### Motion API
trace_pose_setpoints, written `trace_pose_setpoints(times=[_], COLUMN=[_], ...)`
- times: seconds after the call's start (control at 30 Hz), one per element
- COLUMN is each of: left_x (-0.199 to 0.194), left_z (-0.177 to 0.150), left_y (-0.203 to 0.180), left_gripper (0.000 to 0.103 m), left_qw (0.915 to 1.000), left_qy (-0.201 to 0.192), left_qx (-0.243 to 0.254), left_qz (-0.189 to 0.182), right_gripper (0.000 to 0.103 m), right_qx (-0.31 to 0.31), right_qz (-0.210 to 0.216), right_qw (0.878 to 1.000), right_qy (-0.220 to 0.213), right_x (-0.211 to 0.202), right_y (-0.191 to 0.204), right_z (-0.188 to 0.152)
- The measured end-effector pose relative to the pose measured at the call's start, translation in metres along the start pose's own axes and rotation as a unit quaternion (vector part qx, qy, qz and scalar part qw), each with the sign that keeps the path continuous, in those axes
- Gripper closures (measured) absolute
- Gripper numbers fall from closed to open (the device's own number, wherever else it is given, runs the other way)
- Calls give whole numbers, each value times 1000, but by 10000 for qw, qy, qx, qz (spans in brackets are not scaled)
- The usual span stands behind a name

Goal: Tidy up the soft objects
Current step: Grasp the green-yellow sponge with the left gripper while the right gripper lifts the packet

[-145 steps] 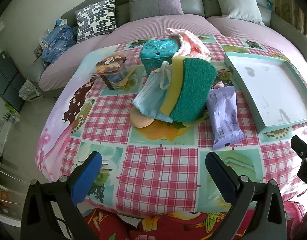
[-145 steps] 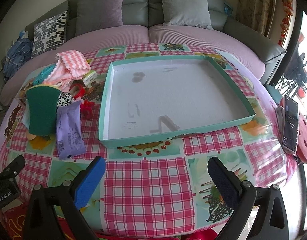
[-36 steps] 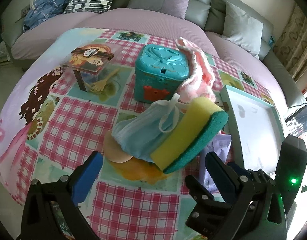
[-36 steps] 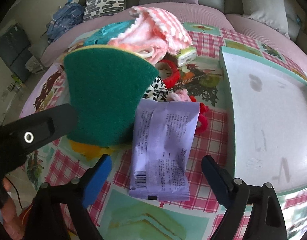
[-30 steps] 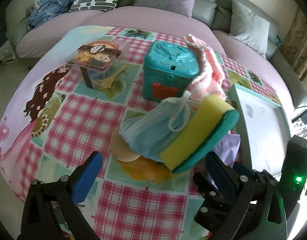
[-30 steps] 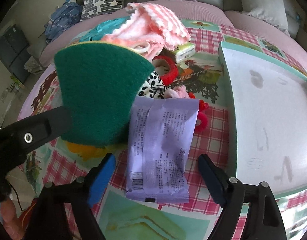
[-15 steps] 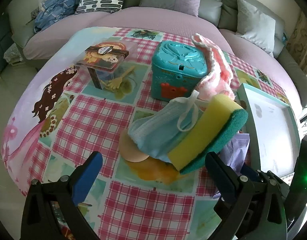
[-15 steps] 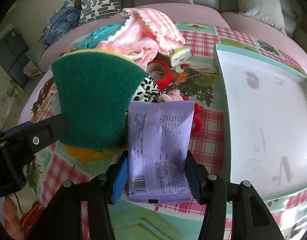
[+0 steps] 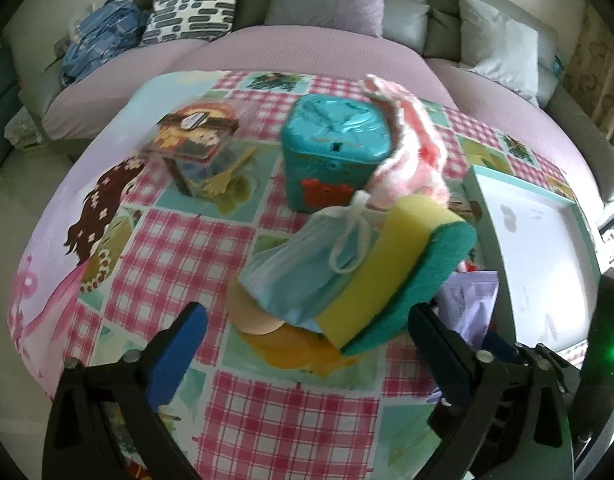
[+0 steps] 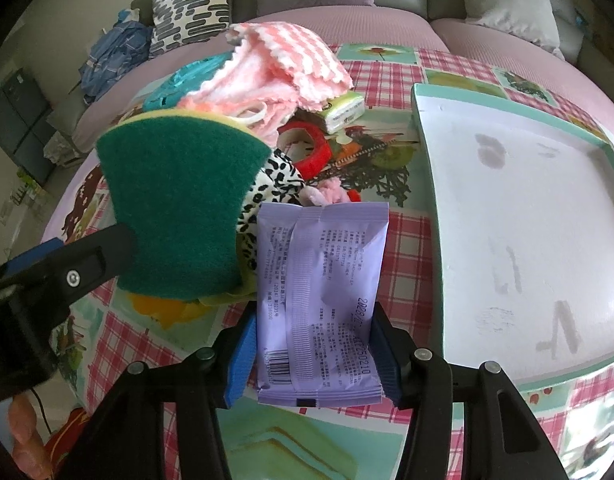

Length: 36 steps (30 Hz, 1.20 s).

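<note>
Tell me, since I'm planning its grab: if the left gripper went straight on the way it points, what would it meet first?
Most likely the yellow-and-green sponge, leaning on the blue face mask straight ahead of the left gripper; its jaws are closing with nothing between them. Depth is hard to judge.

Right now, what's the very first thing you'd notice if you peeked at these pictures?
The shiny purple plastic packet, pinched between the right gripper and its blue pads, near the table's front edge. Just left of it a big yellow sponge with a green scrubby face leans on a heap of soft things. To the right lies an empty, teal-rimmed white tray.
</note>
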<state>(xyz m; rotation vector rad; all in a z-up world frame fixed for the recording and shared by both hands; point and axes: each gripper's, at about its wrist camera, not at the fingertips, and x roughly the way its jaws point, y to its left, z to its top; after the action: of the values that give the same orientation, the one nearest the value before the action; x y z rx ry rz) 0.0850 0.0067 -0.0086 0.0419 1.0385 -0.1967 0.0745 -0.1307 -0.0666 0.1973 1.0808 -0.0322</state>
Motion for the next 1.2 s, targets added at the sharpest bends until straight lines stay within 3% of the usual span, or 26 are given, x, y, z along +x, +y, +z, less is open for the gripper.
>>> trace_pose_setpoints(times=[0.2, 0.3, 0.47, 0.87, 1.2], left_x=[11, 16, 15, -3, -36], left_z=[1, -1, -2, -2, 3], left_y=[-14, -14, -15, -16, -19], left_gripper=[28, 51, 64, 77, 80], left_qw=[9990, 9982, 9978, 9969, 9941], left_qy=[146, 293, 246, -36, -531], left_qx=[216, 194, 178, 323, 413], left_qz=[-373, -486, -586, -711, -852], right_gripper=[48, 48, 48, 49, 49], right_qx=[42, 58, 100, 206, 323], right_qz=[-12, -13, -14, -17, 52], right_qw=[10000, 10000, 9999, 9997, 9985], right_qy=[-1, 10, 25, -95, -435], right_x=[-2, -2, -1, -10, -31], right_y=[-1, -1, -1, -6, -16], right_z=[-1, -1, -2, -3, -9])
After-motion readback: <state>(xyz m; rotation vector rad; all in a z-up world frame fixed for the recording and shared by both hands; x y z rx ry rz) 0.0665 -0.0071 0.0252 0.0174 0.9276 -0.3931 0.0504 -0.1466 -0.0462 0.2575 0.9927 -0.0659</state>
